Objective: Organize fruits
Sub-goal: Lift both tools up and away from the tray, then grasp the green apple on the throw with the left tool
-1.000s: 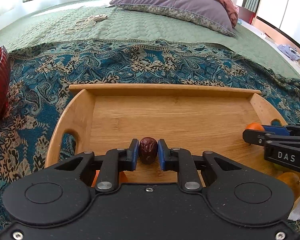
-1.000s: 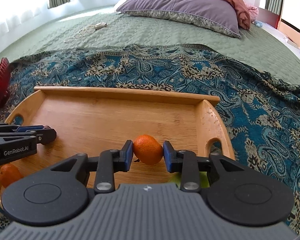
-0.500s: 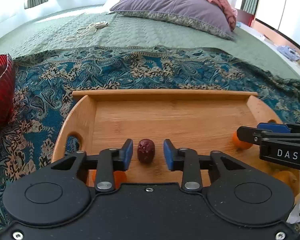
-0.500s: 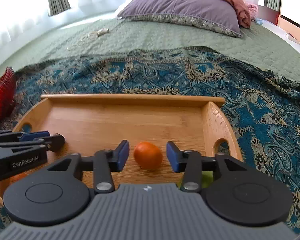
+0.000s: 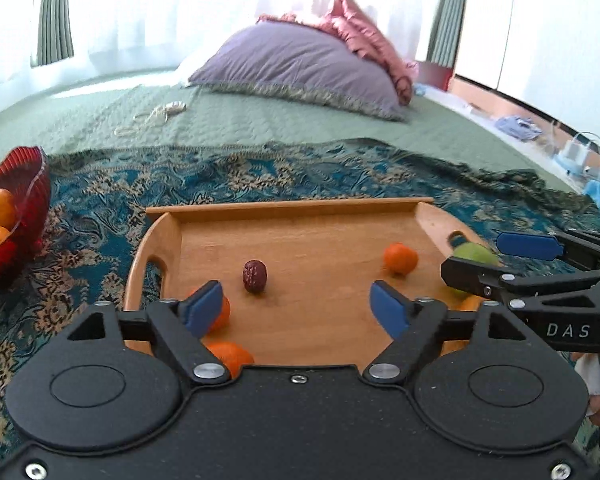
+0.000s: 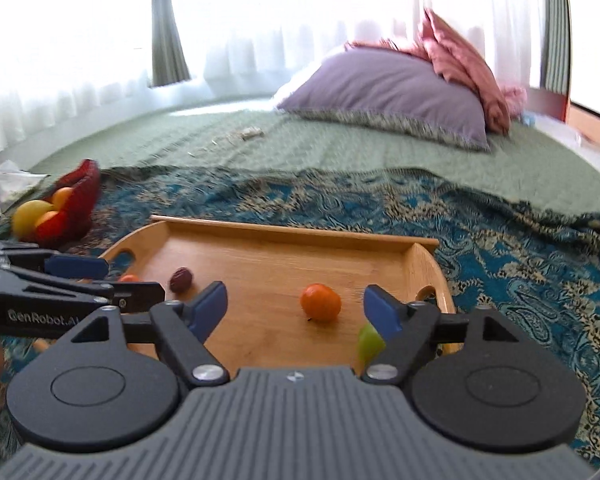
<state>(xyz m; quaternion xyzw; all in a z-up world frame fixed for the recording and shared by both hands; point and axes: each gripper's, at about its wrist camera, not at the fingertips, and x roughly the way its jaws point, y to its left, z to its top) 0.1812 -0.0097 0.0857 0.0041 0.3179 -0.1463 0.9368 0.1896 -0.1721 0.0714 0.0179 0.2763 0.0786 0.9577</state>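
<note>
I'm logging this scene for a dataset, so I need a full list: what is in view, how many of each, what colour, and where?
wooden tray: one, tan, on the patterned blanket.
date: one, dark red-brown, tray's left half.
oranges: at least four, orange, on the tray.
green fruit: one, tray's near right corner.
red bowl: one, left of the tray, holding orange and yellow fruit.
patterned blanket: one, teal and beige, over the green bedspread.
pillow: one, purple, far end.
left tongs: black, blue pads, open.
right tongs: black, blue pads, open.
</note>
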